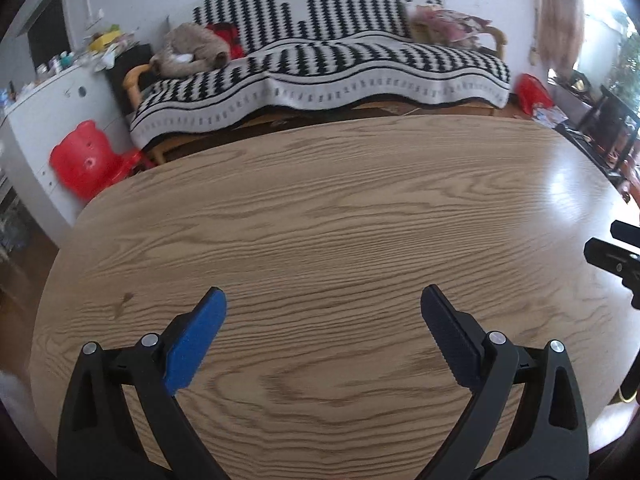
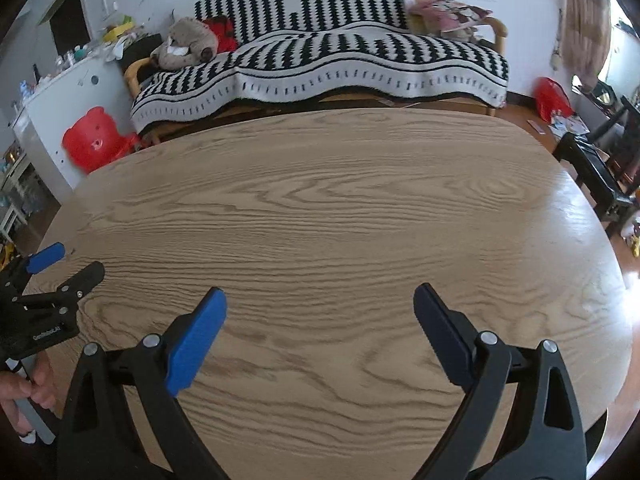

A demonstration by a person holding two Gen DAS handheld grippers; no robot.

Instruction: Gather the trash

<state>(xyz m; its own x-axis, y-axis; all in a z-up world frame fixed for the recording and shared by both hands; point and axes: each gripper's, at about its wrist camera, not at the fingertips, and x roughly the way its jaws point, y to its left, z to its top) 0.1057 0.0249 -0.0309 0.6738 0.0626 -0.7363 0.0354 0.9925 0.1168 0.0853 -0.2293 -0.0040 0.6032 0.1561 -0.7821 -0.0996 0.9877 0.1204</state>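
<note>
My left gripper [image 1: 323,300] is open and empty, its blue-padded fingers spread wide above the wooden table [image 1: 320,208]. My right gripper [image 2: 320,300] is also open and empty above the same table [image 2: 320,200]. The left gripper also shows at the left edge of the right wrist view [image 2: 68,266], open. A part of the right gripper shows at the right edge of the left wrist view [image 1: 612,256]. No trash is visible on the tabletop in either view.
Beyond the table stands a sofa [image 1: 320,64] under a black-and-white blanket, with a plush toy [image 1: 188,50]. A red bear-shaped stool [image 1: 86,158] and a white cabinet [image 1: 52,112] are at the left. A red bag [image 1: 532,92] and dark furniture [image 2: 592,168] are at the right.
</note>
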